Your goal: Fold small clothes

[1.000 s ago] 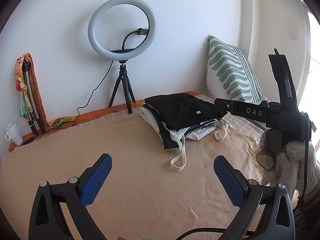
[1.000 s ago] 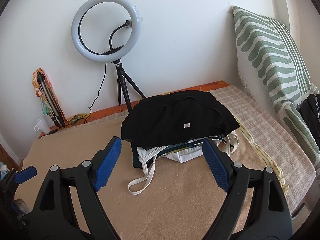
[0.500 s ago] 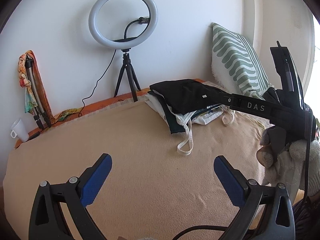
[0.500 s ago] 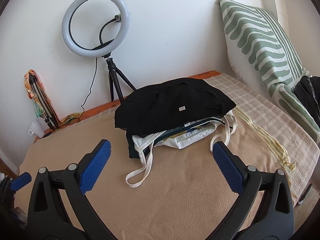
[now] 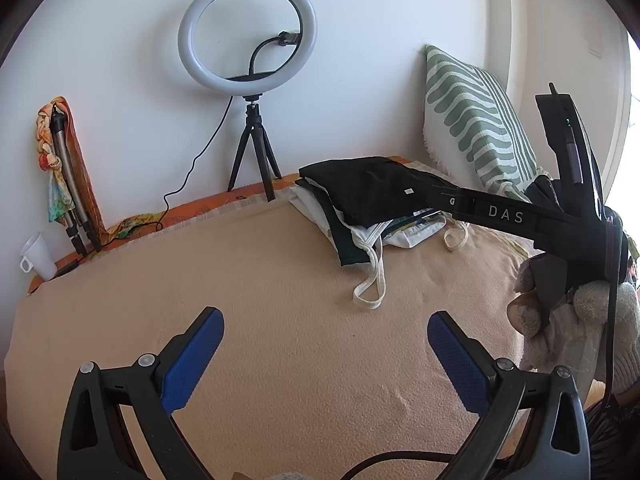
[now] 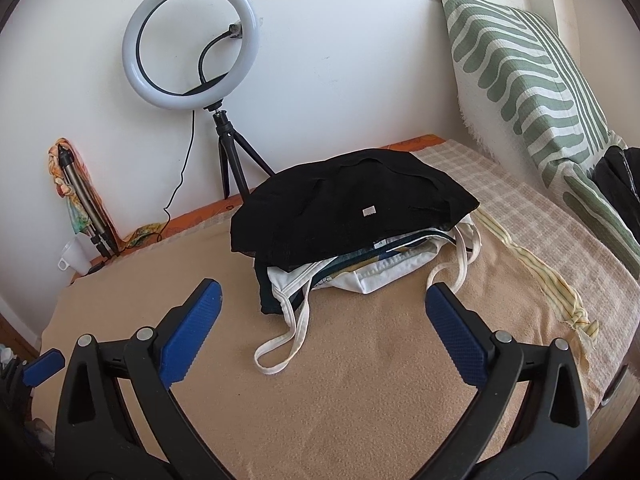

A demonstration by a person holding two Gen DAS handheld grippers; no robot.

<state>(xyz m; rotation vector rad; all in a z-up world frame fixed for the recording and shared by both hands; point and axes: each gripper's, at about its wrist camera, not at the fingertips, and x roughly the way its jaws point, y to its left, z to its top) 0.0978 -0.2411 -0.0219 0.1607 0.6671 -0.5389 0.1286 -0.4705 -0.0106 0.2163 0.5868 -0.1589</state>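
Note:
A pile of small clothes (image 6: 352, 232) lies on the tan blanket (image 6: 360, 380), with a black garment (image 6: 344, 204) on top and white pieces with loose straps (image 6: 288, 336) under it. The pile also shows in the left wrist view (image 5: 372, 204). My right gripper (image 6: 323, 328) is open and empty, just in front of the pile. My left gripper (image 5: 325, 356) is open and empty, over bare blanket (image 5: 240, 280), well short of the pile. The right gripper's body (image 5: 560, 216), held by a gloved hand, shows at the right of the left wrist view.
A ring light on a tripod (image 6: 188, 44) stands at the wall behind the pile. A green striped pillow (image 6: 528, 80) leans at the right. A checked cloth (image 6: 520, 208) lies under it. A white cup (image 5: 38, 256) and a folded tripod with a scarf (image 5: 64, 176) stand at the far left.
The right gripper has opened wider and pulled back a little from the pile. The left gripper has drifted slightly; its jaws stay open.

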